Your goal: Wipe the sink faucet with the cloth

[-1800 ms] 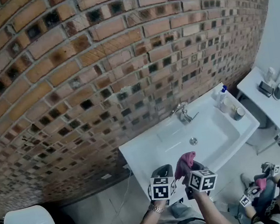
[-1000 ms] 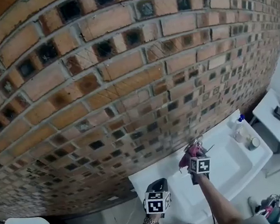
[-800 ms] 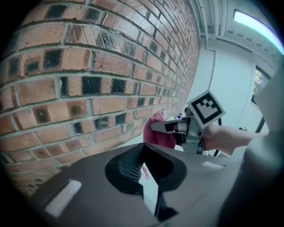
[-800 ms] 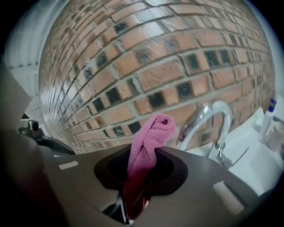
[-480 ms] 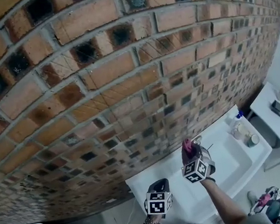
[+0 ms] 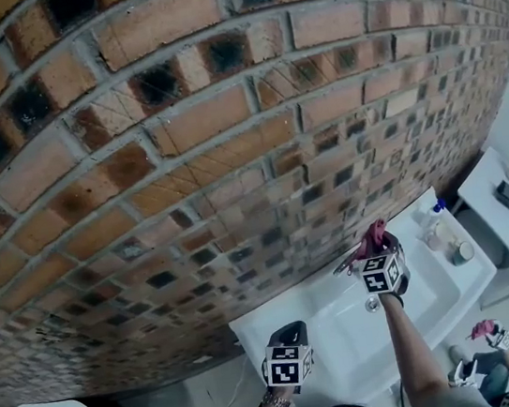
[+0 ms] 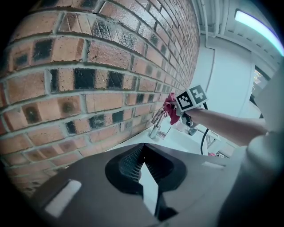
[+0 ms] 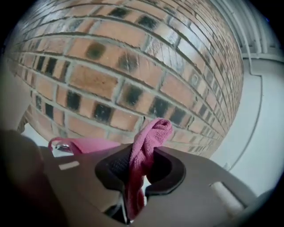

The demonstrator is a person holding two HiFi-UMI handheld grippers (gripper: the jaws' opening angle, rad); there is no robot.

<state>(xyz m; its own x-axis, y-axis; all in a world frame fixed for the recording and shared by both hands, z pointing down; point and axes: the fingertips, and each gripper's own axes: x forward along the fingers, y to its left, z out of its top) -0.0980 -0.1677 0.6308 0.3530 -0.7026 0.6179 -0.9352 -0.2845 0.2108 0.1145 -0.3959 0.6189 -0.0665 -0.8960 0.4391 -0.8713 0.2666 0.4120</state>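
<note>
Head view: the right gripper (image 6: 377, 258) is laying a crumpled pink cloth (image 6: 372, 239) over the chrome sink faucet (image 6: 347, 267) by the brick wall (image 6: 175, 115), while the left gripper (image 6: 288, 339) is hovering over the white basin's (image 6: 439, 298) near corner.

Left gripper view: its jaws are resting together, empty.

Right gripper view: its jaws are pinching the cloth, one fold sticking up between them.

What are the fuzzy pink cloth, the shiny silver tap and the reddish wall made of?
The fuzzy pink cloth looks like soft microfibre or terry: its surface is nubbly and it folds limply. The shiny silver tap seems to be polished, chrome-like metal, since it gleams. The reddish wall is rough, matte brick with pale mortar lines.
</note>
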